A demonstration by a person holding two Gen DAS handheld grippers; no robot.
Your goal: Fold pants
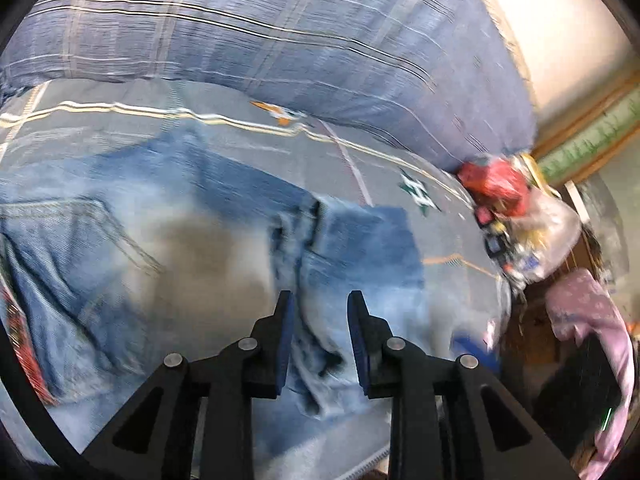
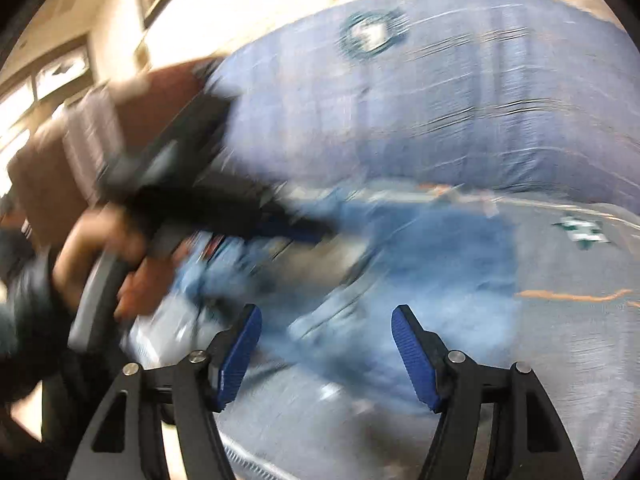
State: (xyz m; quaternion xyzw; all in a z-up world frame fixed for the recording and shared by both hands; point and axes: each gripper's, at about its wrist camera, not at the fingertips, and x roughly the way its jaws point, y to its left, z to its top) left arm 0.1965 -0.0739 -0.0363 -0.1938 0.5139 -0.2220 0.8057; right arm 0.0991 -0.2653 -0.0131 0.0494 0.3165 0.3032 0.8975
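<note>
I see a bed sheet (image 1: 400, 152), grey-blue with pale stripes and small green-and-orange motifs. A blue plaid pillow (image 1: 248, 36) rests on it against the cream wall (image 1: 560, 28). Beside the pillow lies a clear plastic bag (image 1: 532, 220) holding red items. A lilac cloth (image 1: 592, 312) sits lower right.

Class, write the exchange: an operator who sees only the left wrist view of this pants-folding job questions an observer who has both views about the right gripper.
Operator: Is the right gripper holding the jeans?
Observer: No. The right gripper is open over the jeans, with nothing between its fingers.
Operator: How does my left gripper look from there?
Observer: Blurred. The left gripper reaches over the jeans from that picture's left edge, with a hand around its handle.
</note>
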